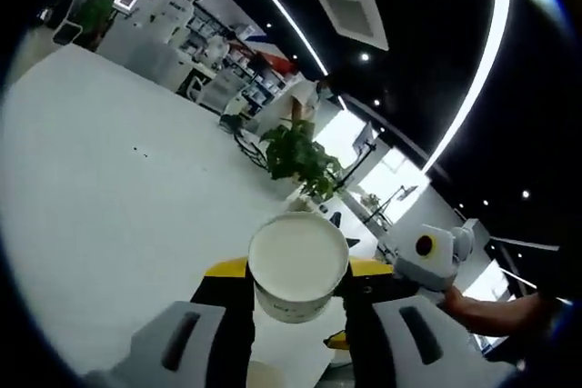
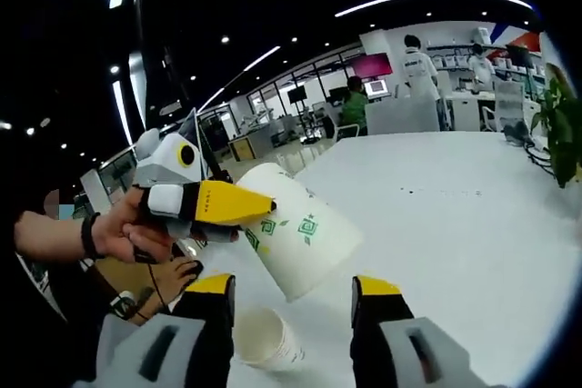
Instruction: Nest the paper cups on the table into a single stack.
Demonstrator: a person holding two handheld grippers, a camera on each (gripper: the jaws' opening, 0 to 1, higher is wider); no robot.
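In the left gripper view, the left gripper (image 1: pixel 296 315) is clenched on a paper cup (image 1: pixel 298 267), whose open white mouth faces the camera between the two yellow-tipped fingers (image 1: pixel 223 270); past the right-hand finger the right gripper (image 1: pixel 435 256) shows, carried by a hand (image 1: pixel 477 311), and beyond the fingertips the white table (image 1: pixel 109 197) stretches away towards a potted plant (image 1: pixel 300 159). Just below the held cup, between the finger bases, a pale rim shows at the frame edge; it may be another cup, but I cannot tell. In the right gripper view the same held cup (image 2: pixel 296 229) hangs tilted above and between the right gripper's (image 2: pixel 293 302) fingers, pinched at its rim end by the left gripper (image 2: pixel 232 204), which a person's hand (image 2: pixel 127 224) holds. The right gripper's fingers stand apart with nothing between them, released. Low between them a second cup (image 2: pixel 264 338) stands mouth-up on the table, near the left-hand finger. The step in hand appears to be carrying the grasped cup over to nest it. The next move likely calls for righting the tilted cup so its base points down, centring it over the standing cup's mouth, lowering it in and letting go; the free gripper could steady the lower cup.
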